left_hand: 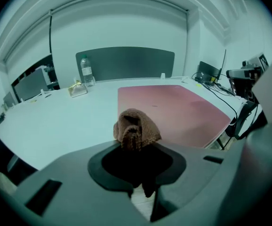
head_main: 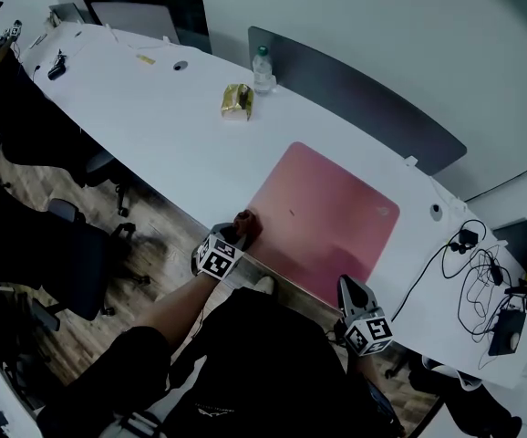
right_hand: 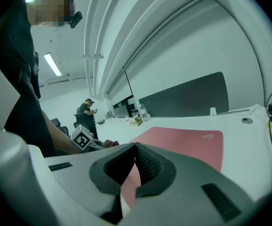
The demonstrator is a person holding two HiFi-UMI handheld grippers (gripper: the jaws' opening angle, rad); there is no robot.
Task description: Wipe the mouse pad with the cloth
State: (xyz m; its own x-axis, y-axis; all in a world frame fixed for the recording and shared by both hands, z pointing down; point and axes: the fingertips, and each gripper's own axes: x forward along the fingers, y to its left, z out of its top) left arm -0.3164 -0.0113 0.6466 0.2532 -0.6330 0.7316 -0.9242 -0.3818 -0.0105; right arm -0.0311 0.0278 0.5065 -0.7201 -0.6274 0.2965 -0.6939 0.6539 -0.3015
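Reaching forward from the person's left forearm, the left gripper (head_main: 239,233) is clamped on a bunched brown cloth (left_hand: 136,128), which sticks out past its jaws at the near-left corner of the pink mouse pad (head_main: 327,217); whether the cloth presses on the pad cannot be told. The right gripper (right_hand: 135,149) is held low at the pad's near-right edge, pointing across it, with its jaws pressed together and nothing between them. The pad lies flat on a long white table (head_main: 154,126), close to the near edge. Farther along the table stand a water bottle (head_main: 263,69) and, just beside it, a yellow packet (head_main: 237,101), both well apart from the pad. A dark grey divider panel (head_main: 364,108) runs behind the pad. Black cables (head_main: 473,272) lie on the table to the right. Dark chairs (head_main: 72,245) stand on the wooden floor at left.
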